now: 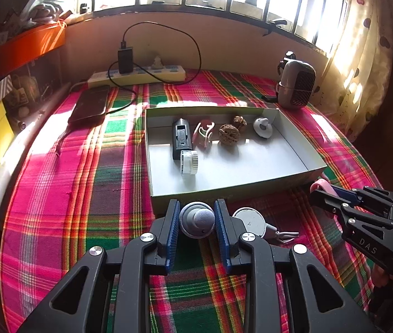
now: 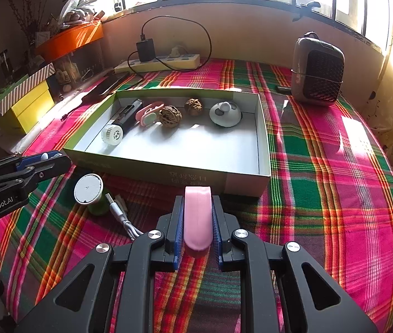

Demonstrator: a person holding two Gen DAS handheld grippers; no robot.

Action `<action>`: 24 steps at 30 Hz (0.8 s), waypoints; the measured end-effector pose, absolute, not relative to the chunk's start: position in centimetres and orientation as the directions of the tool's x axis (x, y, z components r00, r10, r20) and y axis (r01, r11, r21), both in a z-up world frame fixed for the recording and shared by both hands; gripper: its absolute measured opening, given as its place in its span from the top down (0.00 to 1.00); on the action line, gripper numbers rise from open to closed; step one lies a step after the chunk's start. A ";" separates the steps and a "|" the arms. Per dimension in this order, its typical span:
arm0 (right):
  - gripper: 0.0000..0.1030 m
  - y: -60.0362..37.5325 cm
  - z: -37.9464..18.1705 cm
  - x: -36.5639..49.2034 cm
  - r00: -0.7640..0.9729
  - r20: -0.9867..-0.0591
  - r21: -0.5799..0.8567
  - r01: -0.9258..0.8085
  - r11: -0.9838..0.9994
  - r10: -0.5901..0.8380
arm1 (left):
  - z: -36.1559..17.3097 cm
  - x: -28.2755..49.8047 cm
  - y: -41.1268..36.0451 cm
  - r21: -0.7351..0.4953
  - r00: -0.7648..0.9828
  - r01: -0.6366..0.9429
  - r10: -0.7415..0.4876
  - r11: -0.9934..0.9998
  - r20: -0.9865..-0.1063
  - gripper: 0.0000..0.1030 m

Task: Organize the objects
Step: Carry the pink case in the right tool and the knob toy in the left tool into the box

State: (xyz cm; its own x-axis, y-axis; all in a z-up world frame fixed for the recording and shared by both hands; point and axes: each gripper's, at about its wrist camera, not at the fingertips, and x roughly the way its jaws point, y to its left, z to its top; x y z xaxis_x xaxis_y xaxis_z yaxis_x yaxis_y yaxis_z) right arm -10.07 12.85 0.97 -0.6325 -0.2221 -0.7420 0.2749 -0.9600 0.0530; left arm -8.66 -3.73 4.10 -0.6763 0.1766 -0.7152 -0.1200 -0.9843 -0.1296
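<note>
My left gripper (image 1: 197, 208) is shut on a round grey knob-like piece (image 1: 196, 220), held just in front of the near wall of an open grey box (image 1: 252, 166). In the box lie a black device with a white cap (image 1: 182, 138), a pink clip (image 1: 203, 133), two walnuts (image 1: 229, 134) and a white round piece (image 1: 263, 127). In the right wrist view my right gripper (image 2: 197, 198) is shut on a pink oblong object (image 2: 197, 219), near the front wall of the box (image 2: 196, 149). The left gripper (image 2: 63, 158) shows at the left of that view.
A white-lidded green jar (image 2: 89, 188) and a white USB cable (image 2: 121, 213) lie on the plaid cloth (image 2: 321, 180) before the box. At the back stand a power strip (image 2: 157, 62) with a charger, a phone (image 1: 90, 104) and a small heater (image 2: 318, 69). Yellow boxes (image 2: 29, 102) stand at the left.
</note>
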 end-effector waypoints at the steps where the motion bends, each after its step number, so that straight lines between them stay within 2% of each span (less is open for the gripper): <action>1: 0.82 12.9 1.2 -10.1 -0.634 -0.740 0.056 0.277 -0.959 -0.226 | 4.3 -8.7 -3.6 -0.130 -0.677 -0.123 0.179 -0.984 -0.714 0.77; 13: 0.82 12.5 3.3 -12.4 -0.651 -0.714 0.079 0.288 -0.954 -0.256 | 5.9 -11.5 -2.0 -0.123 -0.689 -0.157 0.198 -0.980 -0.697 0.77; 24: 0.82 11.6 3.1 -17.1 -0.635 -0.722 0.104 0.293 -0.950 -0.275 | 4.9 -15.4 -0.2 -0.091 -0.663 -0.198 0.201 -0.976 -0.721 0.77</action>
State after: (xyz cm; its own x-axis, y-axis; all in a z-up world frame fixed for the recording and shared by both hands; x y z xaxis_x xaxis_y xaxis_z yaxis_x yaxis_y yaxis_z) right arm -17.05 11.56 3.09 -0.6354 -0.2750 -0.7216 0.2932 -0.9504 0.1040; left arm -15.41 -0.18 4.92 -0.6625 0.2014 -0.7215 -0.1979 -0.9760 -0.0907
